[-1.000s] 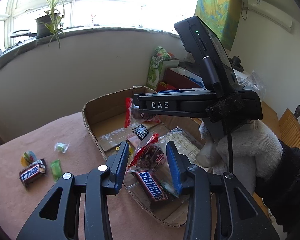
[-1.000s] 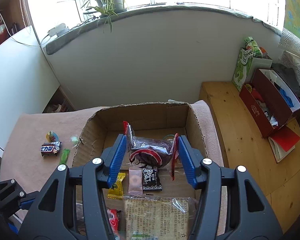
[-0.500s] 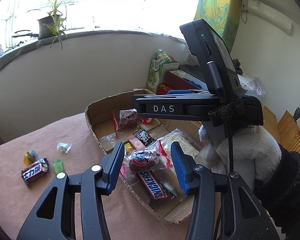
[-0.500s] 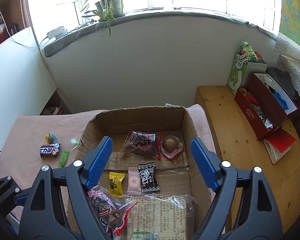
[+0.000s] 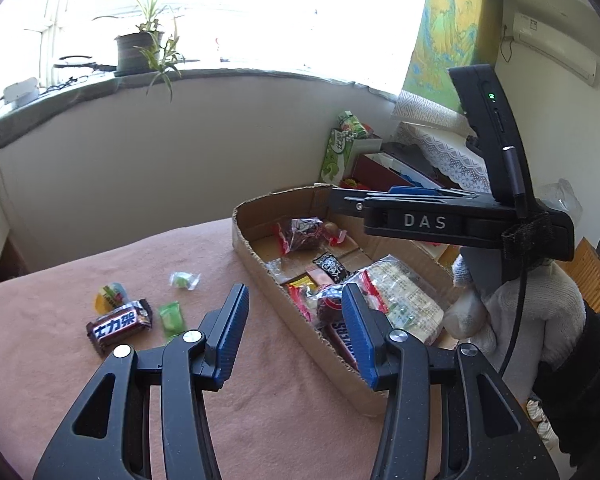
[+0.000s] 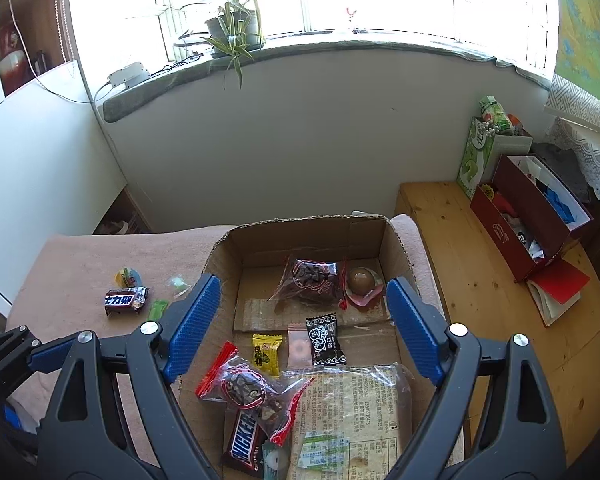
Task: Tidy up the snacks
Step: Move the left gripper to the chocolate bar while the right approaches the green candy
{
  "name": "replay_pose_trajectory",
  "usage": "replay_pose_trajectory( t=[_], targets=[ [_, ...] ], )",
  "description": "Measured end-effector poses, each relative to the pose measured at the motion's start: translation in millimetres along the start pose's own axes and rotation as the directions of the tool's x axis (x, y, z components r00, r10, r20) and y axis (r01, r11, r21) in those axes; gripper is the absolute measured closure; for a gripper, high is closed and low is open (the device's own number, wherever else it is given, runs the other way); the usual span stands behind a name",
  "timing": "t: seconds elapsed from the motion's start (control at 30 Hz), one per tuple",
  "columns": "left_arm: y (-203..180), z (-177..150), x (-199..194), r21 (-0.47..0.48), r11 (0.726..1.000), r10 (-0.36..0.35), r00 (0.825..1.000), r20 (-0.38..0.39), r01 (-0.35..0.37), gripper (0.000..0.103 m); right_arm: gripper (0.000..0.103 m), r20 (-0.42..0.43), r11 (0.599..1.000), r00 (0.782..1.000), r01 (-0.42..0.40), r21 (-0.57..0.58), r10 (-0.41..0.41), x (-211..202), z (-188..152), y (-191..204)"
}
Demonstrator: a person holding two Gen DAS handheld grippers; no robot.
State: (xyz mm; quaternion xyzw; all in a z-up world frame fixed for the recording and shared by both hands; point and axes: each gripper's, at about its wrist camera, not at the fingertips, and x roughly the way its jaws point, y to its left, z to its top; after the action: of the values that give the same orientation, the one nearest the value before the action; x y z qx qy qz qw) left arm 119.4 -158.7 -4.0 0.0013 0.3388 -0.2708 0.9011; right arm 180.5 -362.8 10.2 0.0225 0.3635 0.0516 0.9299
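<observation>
A cardboard box (image 6: pixel 396 240) on the pink-covered table holds several snacks: a dark bagged snack (image 6: pixel 312 280) at the back, a red-edged bag (image 6: pixel 248 390), a Snickers bar (image 6: pixel 244 442) and a large clear pack (image 6: pixel 356 412). My right gripper (image 6: pixel 300 326) is open and empty above the box. My left gripper (image 5: pixel 296 328) is open and empty over the box's left wall (image 5: pixel 284 308). A dark chocolate bar (image 5: pixel 118 326), a green candy (image 5: pixel 171 318), a pale candy (image 5: pixel 185 280) and a yellow-blue snack (image 5: pixel 110 296) lie on the table left of the box.
A wooden bench (image 6: pixel 480 264) stands right of the table with a red box (image 6: pixel 528 232) and a green carton (image 6: pixel 480 148). A wall and a windowsill with a plant (image 6: pixel 232 28) are behind. The right gripper's body (image 5: pixel 460 220) hangs over the box.
My right gripper let go of the dark bagged snack at the back of the box, opened and pulled back. My left gripper moved left, off the box, toward the loose candies.
</observation>
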Motion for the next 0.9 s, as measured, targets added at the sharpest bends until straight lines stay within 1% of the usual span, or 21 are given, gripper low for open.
replay_pose_trajectory(
  t=[0.27, 0.43, 0.53, 0.7, 0.8, 0.83, 0.9],
  targets=[
    [58.2, -14.7, -18.3, -0.084, 0.994, 0.068, 0.998, -0.005, -0.068, 0.056, 0.016, 0.031, 0.999, 0.998, -0.044, -0.024, 0.045, -20.3, -11.4, 30.8],
    [101.3, -24.6, -29.9, -0.163, 0.979, 0.123, 0.992, -0.016, -0.124, 0.056, 0.016, 0.052, 0.994, 0.993, -0.100, -0.054, 0.103, -34.1, -20.4, 61.0],
    [122.7, -29.9, -35.3, -0.192, 0.968, 0.158, 0.987, -0.020, -0.158, 0.056, 0.016, 0.053, 0.987, 0.989, -0.134, -0.086, 0.139, -39.2, -27.8, 85.1],
    [150.5, -35.2, -40.3, -0.227, 0.955, 0.186, 0.982, -0.031, -0.188, 0.056, 0.016, 0.026, 0.971, 0.975, -0.217, -0.103, 0.220, -37.7, -44.2, 122.2],
    [160.5, -36.1, -37.0, -0.237, 0.954, 0.180, 0.983, -0.036, -0.184, 0.056, 0.016, -0.009, 0.958, 0.962, -0.272, -0.086, 0.272, -30.3, -59.7, 143.6],
    [162.1, -35.7, -33.2, -0.230, 0.956, 0.176, 0.983, -0.042, -0.181, 0.056, 0.016, -0.023, 0.955, 0.959, -0.284, -0.089, 0.283, -26.0, -64.3, 151.2],
    [165.0, -35.1, -25.8, -0.217, 0.960, 0.168, 0.984, -0.058, -0.176, 0.056, 0.016, -0.048, 0.956, 0.961, -0.275, -0.101, 0.272, -14.6, -72.3, 164.5]
  ],
)
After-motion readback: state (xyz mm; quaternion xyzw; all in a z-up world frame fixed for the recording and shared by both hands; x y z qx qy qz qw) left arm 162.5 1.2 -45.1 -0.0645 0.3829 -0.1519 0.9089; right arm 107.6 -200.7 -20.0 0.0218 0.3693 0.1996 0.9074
